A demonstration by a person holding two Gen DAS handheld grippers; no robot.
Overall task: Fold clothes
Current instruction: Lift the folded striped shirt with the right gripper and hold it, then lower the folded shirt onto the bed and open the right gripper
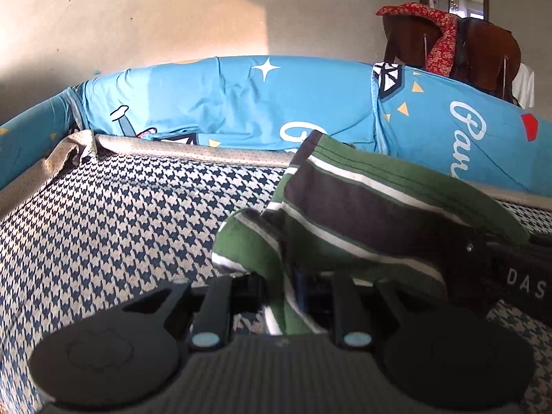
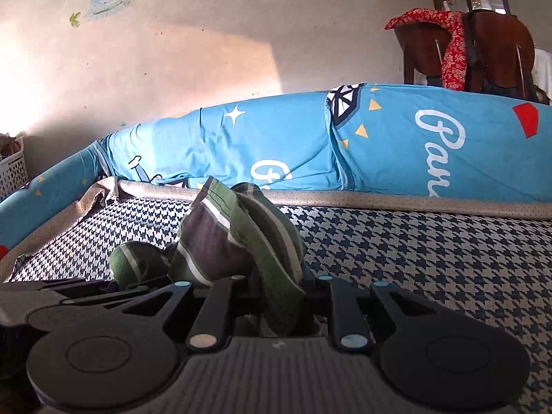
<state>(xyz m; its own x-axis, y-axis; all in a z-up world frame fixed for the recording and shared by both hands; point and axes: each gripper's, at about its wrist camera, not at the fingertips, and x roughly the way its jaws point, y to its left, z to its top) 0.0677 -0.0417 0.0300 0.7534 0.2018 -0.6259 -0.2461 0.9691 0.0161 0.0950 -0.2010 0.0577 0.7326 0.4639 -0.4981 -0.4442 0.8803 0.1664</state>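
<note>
A green garment (image 1: pixel 365 207) with dark brown and white stripes is bunched and lifted over the houndstooth bed cover (image 1: pixel 114 227). My left gripper (image 1: pixel 286 296) is shut on a fold of it, and cloth hangs down between its fingers. In the left wrist view the right gripper's black body (image 1: pixel 507 276) shows at the right, under the same cloth. The right wrist view has the garment (image 2: pixel 234 238) heaped in front, with my right gripper (image 2: pixel 279 300) shut on its edge. The left gripper (image 2: pixel 69 293) lies low at the left there.
A blue printed quilt (image 1: pixel 276 103) lies rolled along the far side of the bed, against a pale wall. A brown wooden chair (image 2: pixel 483 55) with a red floral cloth (image 2: pixel 452 41) stands at the back right. A white perforated basket (image 2: pixel 12 169) sits at the far left.
</note>
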